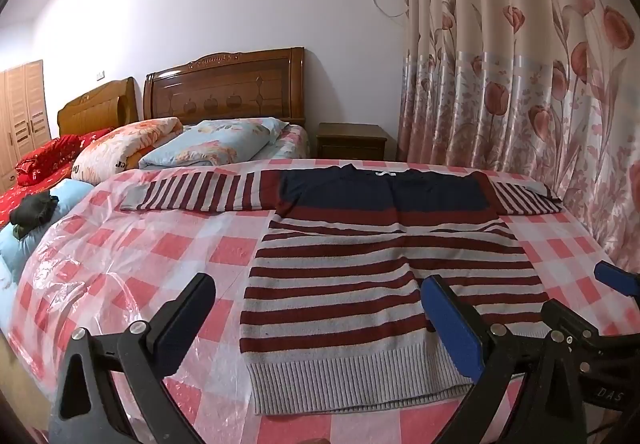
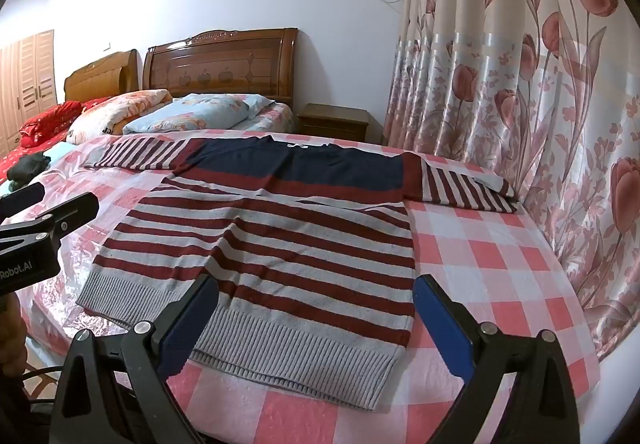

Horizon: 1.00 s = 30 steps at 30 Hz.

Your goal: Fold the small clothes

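The striped sweater (image 2: 272,228) lies flat on the checked bed (image 2: 500,268), sleeves spread, not yet folded. Both the left hand-held gripper (image 1: 320,320) and right hand-held gripper (image 2: 316,320) hover spread over its hem, holding nothing. Next likely calls for pinching a sleeve or hem corner.

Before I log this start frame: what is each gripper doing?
Left gripper: open, holding nothing, above the striped sweater.
Right gripper: open wide, holding nothing, above its hem.

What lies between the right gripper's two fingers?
In the right wrist view, the sweater's grey ribbed hem lies between the open right gripper's fingers, on the checked cover; the pads are not pressing it.
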Available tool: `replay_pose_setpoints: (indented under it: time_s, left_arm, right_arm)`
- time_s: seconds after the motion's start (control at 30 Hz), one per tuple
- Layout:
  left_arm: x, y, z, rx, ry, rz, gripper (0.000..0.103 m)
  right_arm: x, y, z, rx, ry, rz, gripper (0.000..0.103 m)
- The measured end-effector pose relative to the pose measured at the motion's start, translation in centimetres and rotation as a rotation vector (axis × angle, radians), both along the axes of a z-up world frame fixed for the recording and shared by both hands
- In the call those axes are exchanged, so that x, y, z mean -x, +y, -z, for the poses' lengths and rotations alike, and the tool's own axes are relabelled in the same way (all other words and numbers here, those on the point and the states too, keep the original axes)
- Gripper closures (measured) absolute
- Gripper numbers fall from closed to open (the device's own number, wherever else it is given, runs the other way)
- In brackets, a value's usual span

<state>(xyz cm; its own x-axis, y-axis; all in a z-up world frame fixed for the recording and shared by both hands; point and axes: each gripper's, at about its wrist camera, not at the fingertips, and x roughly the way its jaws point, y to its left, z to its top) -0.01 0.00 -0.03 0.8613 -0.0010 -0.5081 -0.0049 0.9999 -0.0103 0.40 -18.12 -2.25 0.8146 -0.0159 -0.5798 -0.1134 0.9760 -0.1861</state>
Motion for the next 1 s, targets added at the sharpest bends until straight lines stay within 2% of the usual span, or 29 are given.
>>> replay_pose_setpoints:
  time_s: [0.3,0.73,1.0]
  left_arm:
    - [0.14,-0.10,0.18,0.018,0.029,0.028,0.000]
    - [-0.42,-0.12,0.72,-0.022,0.012,0.018,0.000]
    - [-0.57,0.01,0.89,-0.005,0.032,0.012,0.000]
  right_arm:
    - [-0.03,-0.09,0.04,-0.002,0.002,0.000,0.003]
    - [-0.01,0.03,0.08,-0.004,0.005,0.002,0.003]
    - [-0.03,-0.05,0.36,-0.007,0.010,0.006,0.003]
